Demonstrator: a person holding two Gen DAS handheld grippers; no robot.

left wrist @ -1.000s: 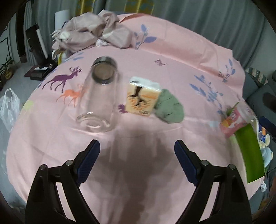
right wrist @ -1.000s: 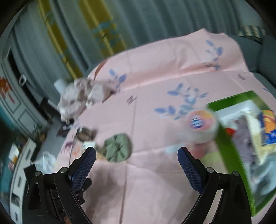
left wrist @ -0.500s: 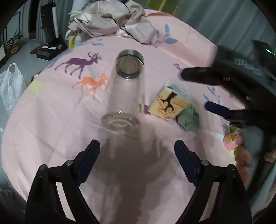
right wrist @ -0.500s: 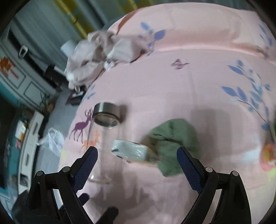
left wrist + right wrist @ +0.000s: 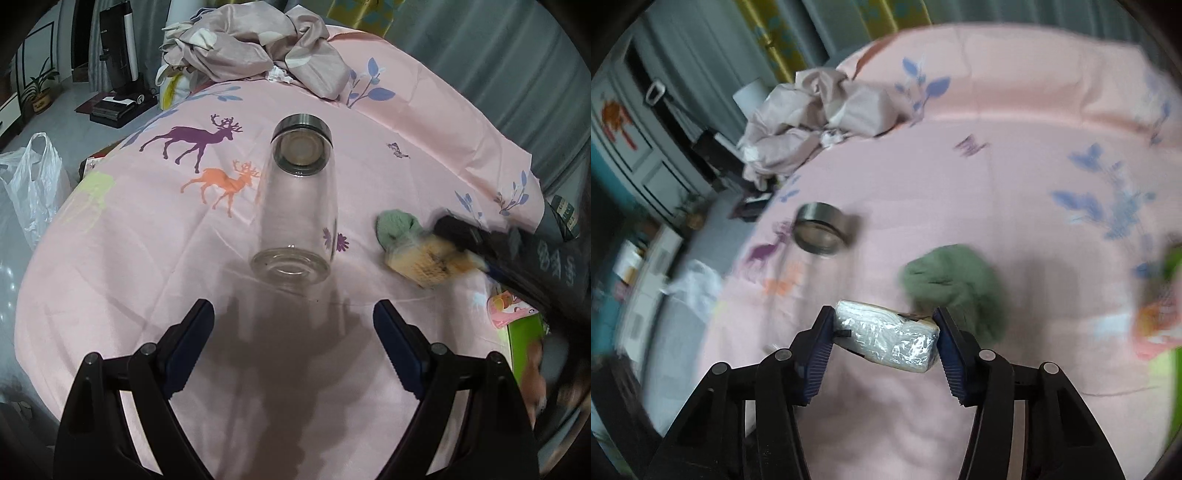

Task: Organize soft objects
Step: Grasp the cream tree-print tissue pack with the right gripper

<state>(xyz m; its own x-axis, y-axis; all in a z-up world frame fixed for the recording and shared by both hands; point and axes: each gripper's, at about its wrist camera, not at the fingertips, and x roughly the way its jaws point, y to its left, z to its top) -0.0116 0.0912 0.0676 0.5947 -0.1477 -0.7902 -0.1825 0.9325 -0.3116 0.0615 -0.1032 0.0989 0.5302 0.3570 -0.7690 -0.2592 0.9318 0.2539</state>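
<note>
A: What's the surface?

B: A table under a pink cloth printed with deer and blue leaves, grey curtains behind. At the far edge lies one heap of crumpled beige fabric.

A: How many things are out on the cloth?

B: One clear glass jar with a metal rim, standing in the middle. One green soft cloth ball, lying just beyond the right gripper's fingertips. One plastic-wrapped tissue pack. At the right edge there is one green box and one pink packet beside it; what is in the box is too blurred to count.

A: And the grippers?

B: Two. The left gripper hangs over the bare cloth in front of the jar, its jaws wide apart with nothing between them. The right gripper has just been closing its jaws, and the tissue pack sits between them with both blue pads pressed against its ends.

A: Is the pack still on the table?

B: I cannot tell whether it rests on the cloth or is lifted. From the left wrist view it appears blurred, right beside the green ball.
</note>
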